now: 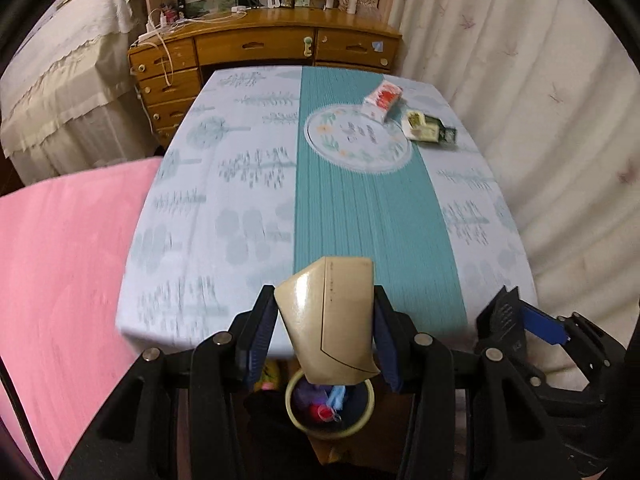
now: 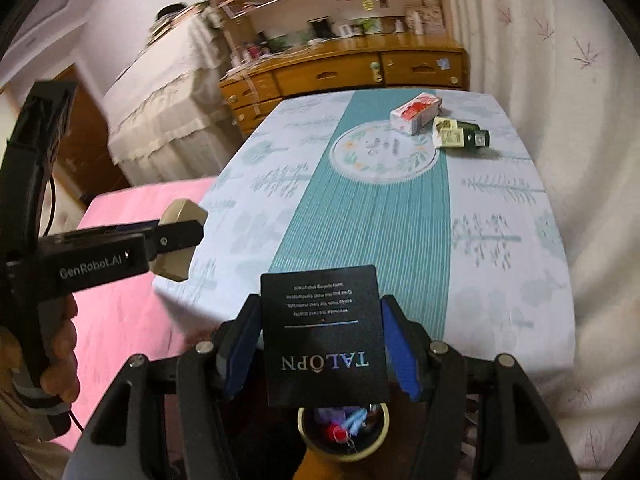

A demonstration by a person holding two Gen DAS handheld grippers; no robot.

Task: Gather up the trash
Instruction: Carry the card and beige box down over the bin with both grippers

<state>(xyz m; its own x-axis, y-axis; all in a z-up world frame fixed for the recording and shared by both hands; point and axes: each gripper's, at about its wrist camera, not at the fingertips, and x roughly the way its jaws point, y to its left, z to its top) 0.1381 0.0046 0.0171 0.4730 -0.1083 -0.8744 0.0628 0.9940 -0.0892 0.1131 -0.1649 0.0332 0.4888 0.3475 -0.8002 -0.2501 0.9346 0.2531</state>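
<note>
My left gripper [image 1: 326, 328] is shut on a crumpled gold carton [image 1: 332, 320], held above a pale green trash bin [image 1: 362, 420] below the table's near edge. It also shows in the right wrist view [image 2: 176, 240], with the gold carton [image 2: 180, 210]. My right gripper [image 2: 322, 344] is shut on a black TALOPN box [image 2: 324, 336], held over the same bin [image 2: 308, 438]. A red-and-white carton [image 1: 384, 98] [image 2: 416, 114] and a green-and-white box [image 1: 428, 128] [image 2: 460, 136] lie on the far right of the table.
The table [image 1: 240, 200] has a light blue cloth with a teal runner. A pink surface [image 1: 60, 260] lies to the left. A wooden desk with drawers [image 1: 264, 46] stands behind, a draped curtain [image 1: 540, 100] on the right. The bin holds coloured scraps.
</note>
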